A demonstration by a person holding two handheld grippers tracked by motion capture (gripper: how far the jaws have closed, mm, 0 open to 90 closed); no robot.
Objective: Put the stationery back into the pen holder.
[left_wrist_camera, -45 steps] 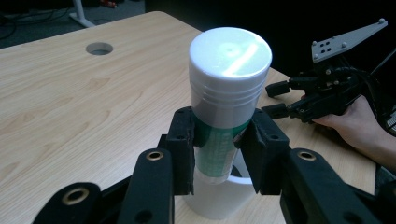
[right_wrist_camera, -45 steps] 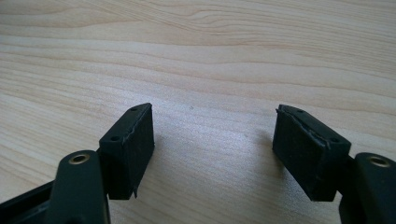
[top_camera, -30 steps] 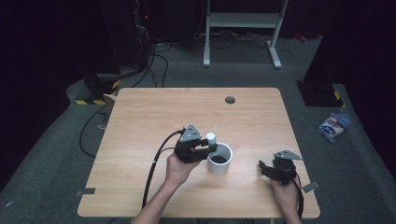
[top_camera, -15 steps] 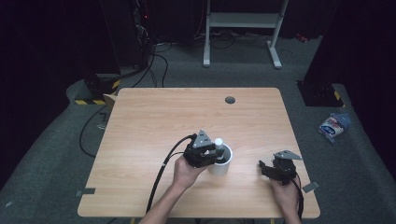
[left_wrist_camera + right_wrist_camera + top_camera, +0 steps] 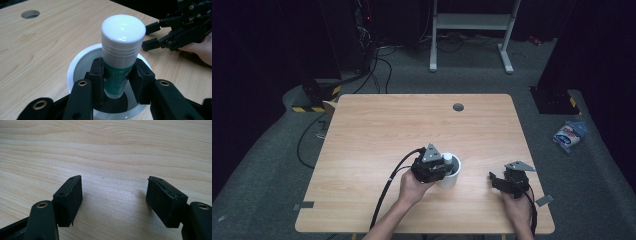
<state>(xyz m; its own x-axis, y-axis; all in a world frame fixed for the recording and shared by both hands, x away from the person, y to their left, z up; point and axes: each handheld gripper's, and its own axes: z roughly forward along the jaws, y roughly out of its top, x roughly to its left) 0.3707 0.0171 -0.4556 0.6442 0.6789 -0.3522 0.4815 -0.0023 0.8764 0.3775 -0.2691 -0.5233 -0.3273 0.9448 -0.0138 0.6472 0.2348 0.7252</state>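
Bottle: white ribbed cap up, green label below, upright, clamped between the left gripper pads. One finger presses the label on one side, the other on the opposite side, both just under the cap, so cap sits above the fingers and the bottle's lower end hangs below them. That lower end is inside the white cup, roughly centred over the dark bottom; can't tell if it touches the bottom or the wall. In the high view the cup stands on the desk in the near half, about mid-width, closer to the near edge than the far one, with the bottle's cap showing just above the rim and the left gripper right over the cup's left side, hand behind it, cable trailing toward the near edge. Right gripper: sits near the near-right corner, well apart from the cup, jaws pointing left toward it. In the right gripper view its fingers stand wide apart, nothing between them, only bare wood grain under the gap, low over the desk. Same gripper shows in the left gripper view, top right, beyond the cup. Grommet hole near the far edge, right of centre, well away from everything.
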